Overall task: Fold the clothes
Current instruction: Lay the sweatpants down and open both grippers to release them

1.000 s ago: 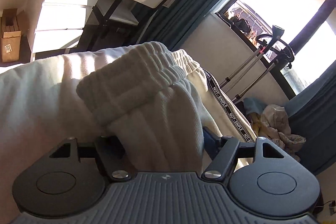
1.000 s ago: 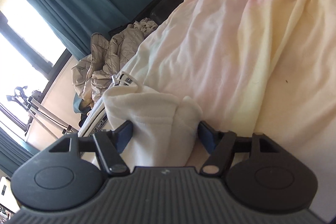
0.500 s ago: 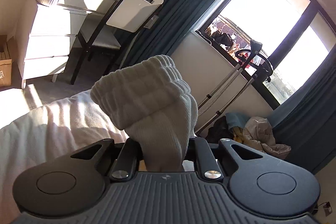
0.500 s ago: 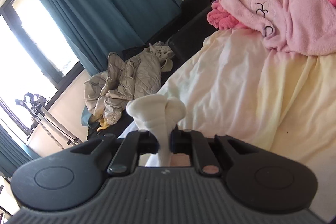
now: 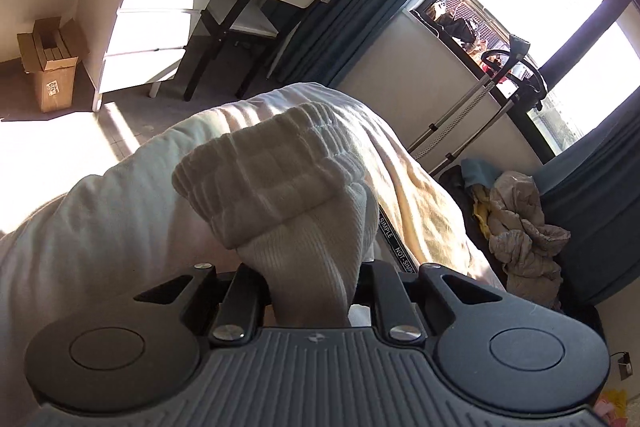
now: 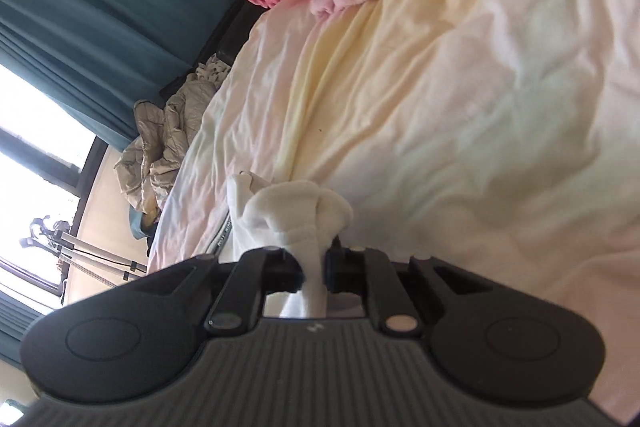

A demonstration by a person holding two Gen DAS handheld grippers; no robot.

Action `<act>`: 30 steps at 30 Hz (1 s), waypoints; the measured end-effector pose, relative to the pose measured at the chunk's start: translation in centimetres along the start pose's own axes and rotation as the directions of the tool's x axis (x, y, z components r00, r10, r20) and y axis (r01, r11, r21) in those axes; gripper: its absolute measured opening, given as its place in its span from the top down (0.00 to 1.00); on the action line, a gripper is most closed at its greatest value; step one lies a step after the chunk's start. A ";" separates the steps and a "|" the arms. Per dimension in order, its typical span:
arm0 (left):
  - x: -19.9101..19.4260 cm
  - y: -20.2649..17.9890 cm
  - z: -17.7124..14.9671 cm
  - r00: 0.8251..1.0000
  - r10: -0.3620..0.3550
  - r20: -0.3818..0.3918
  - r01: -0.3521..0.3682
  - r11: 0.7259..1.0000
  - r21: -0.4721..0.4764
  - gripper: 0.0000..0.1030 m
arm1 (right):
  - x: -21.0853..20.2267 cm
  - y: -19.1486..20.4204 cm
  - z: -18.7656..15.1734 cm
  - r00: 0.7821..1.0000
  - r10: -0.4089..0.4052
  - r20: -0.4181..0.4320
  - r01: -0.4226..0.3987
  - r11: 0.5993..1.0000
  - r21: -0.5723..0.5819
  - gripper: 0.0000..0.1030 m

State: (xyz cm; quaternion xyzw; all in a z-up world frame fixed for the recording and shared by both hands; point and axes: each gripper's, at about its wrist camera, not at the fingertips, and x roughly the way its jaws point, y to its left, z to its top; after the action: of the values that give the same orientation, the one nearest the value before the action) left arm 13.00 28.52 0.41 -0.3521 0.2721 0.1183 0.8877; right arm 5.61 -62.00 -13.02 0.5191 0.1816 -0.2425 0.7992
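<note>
The left gripper (image 5: 310,291) has its black jaws clamped on a thick ribbed cuff of the cream knitted garment (image 5: 276,187), which bunches up just above them; the jaws have just eased slightly apart, with the fabric between them. Just right of the garment runs a black band printed with white letters (image 5: 394,247). Beyond the garment stand a white chest of drawers (image 5: 148,23) and an open cardboard box (image 5: 50,67) to its left.
</note>
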 end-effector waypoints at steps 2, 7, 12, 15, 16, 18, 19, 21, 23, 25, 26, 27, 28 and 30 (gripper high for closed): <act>0.1 1.0 -0.2 1.000 -0.015 -0.009 0.015 1.000 0.005 0.78 | 0.0 -0.8 -0.8 1.000 0.021 0.018 -0.021 1.000 0.015 0.83; -0.2 1.4 -0.1 0.999 0.002 -0.045 0.001 0.998 0.057 0.62 | -0.1 -1.3 -2.1 0.996 0.076 0.036 -0.076 0.997 0.014 0.44; -1.8 1.1 -1.0 0.998 0.026 -0.062 -0.021 0.996 0.084 0.29 | 0.1 -0.5 -3.5 0.996 0.093 0.010 -0.092 0.994 -0.060 0.36; -3.5 1.0 -1.1 0.997 0.020 -0.071 -0.010 0.991 0.137 0.22 | 0.0 -0.2 -4.8 0.993 0.116 0.015 -0.116 0.993 -0.025 0.35; -4.1 0.9 -1.0 0.997 0.014 -0.077 -0.001 0.985 0.170 0.22 | 0.0 -0.1 -5.3 0.992 0.127 0.019 -0.127 0.992 -0.009 0.33; -5.3 0.6 -1.0 0.998 0.038 -0.053 -0.024 0.971 0.238 0.21 | 0.4 0.6 -6.0 0.994 0.106 0.031 -0.105 0.994 -0.030 0.33; -5.9 0.4 -1.0 0.998 0.051 -0.039 -0.039 0.962 0.272 0.20 | 0.7 1.0 -6.4 0.995 0.088 0.038 -0.087 0.995 -0.049 0.33; -7.4 -0.3 -1.2 0.999 0.039 0.019 -0.044 0.947 0.317 0.16 | 1.0 1.3 -6.5 0.996 0.078 0.052 -0.075 0.996 -0.053 0.32; -8.6 -1.2 -1.6 0.997 0.011 0.071 -0.035 0.936 0.351 0.13 | 1.4 1.5 -6.5 0.996 0.070 0.064 -0.067 0.997 -0.040 0.32; -8.7 -2.8 -2.6 0.995 -0.023 0.099 -0.017 0.921 0.389 0.13 | 1.8 1.8 -6.4 0.996 0.041 0.076 -0.040 0.999 -0.022 0.32; -8.4 -3.7 -3.1 0.994 -0.032 0.101 -0.012 0.916 0.400 0.13 | 2.0 2.0 -6.4 0.996 0.024 0.085 -0.024 1.000 -0.008 0.32; -7.8 -4.9 -3.8 0.995 -0.040 0.089 0.001 0.914 0.405 0.13 | 2.2 2.2 -6.4 0.995 0.006 0.096 -0.007 1.000 0.016 0.32; -7.0 -6.1 -4.6 0.996 -0.049 0.072 0.016 0.912 0.409 0.13 | 2.3 2.5 -6.3 0.994 -0.014 0.112 0.008 0.999 0.050 0.32; -5.1 -8.6 -6.4 0.997 -0.081 0.009 0.070 0.908 0.413 0.13 | 2.2 3.0 -6.6 0.987 -0.052 0.149 0.032 0.991 0.130 0.32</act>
State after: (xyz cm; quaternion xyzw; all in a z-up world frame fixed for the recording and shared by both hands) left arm 9.65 17.79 4.26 -0.1659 0.2657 0.0283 0.9493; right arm 8.93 -55.31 -14.63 0.5449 0.1152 -0.3094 0.7707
